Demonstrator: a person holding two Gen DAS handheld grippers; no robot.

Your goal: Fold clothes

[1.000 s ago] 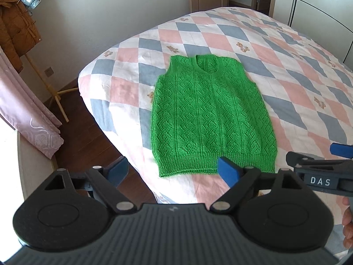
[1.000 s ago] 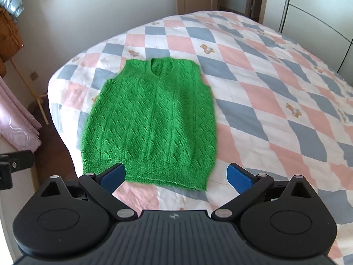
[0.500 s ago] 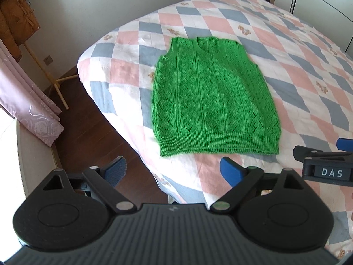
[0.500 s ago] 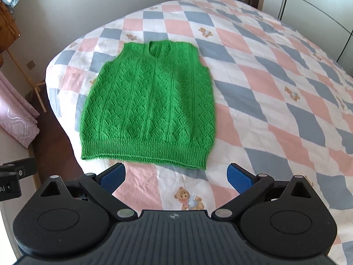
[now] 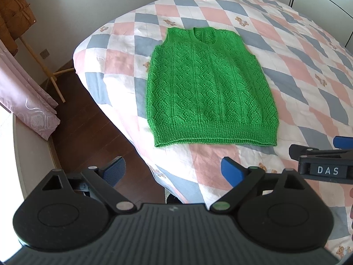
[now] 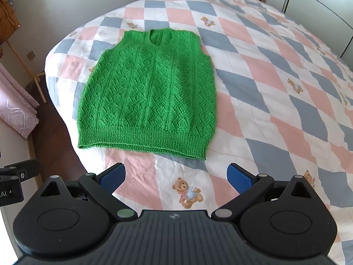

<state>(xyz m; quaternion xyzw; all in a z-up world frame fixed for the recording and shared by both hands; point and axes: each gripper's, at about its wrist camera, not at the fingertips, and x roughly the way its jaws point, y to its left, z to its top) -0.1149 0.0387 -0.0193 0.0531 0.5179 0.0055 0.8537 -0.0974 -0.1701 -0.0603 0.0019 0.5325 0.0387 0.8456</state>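
A green knitted sleeveless vest (image 5: 209,88) (image 6: 150,92) lies spread flat on the quilted bed, neck away from me and ribbed hem nearest. My left gripper (image 5: 174,172) hangs open above the bed's near left corner, short of the hem, nothing between its blue pads. My right gripper (image 6: 176,175) is open too, over the quilt just below the hem's right half, holding nothing. The right gripper's body (image 5: 324,165) shows at the right edge of the left wrist view.
The bed (image 5: 297,70) carries a pink, grey and white diamond quilt with teddy bears. Left of it lie dark wood floor (image 5: 72,119), a pink curtain (image 5: 24,101) and a wooden coat stand (image 5: 44,66) with a brown coat. White wardrobe doors (image 6: 320,6) stand at the far right.
Both views have tipped downward, so the vest's hem sits higher in frame, clear of the fingertips that overlapped it before. Both grippers stayed open and empty.
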